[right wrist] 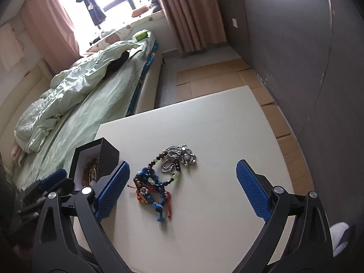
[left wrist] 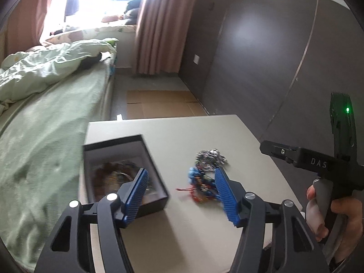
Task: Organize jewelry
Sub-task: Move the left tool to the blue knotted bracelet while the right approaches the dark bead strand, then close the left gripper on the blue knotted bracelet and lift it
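Observation:
A black open box (left wrist: pixel 157 175) (right wrist: pixel 109 154) with brownish jewelry inside sits at the left of the white table (left wrist: pixel 182 134) (right wrist: pixel 216 125). A silver ball-chain necklace (left wrist: pixel 210 157) (right wrist: pixel 179 154), a dark beaded bracelet (right wrist: pixel 169 179) and a blue and red braided piece (left wrist: pixel 200 184) (right wrist: pixel 150 191) lie in a pile in the middle. My left gripper (left wrist: pixel 180 180) is open and empty, between the box and the pile. My right gripper (right wrist: pixel 183 173) is wide open and empty, above the pile. The right gripper's body also shows in the left wrist view (left wrist: pixel 318 161).
A bed (left wrist: pixel 45 118) (right wrist: pixel 91 95) with green bedding runs along the table's left side. A dark wardrobe (left wrist: pixel 261 56) stands to the right. Flattened cardboard (left wrist: pixel 159 104) lies on the floor beyond the table.

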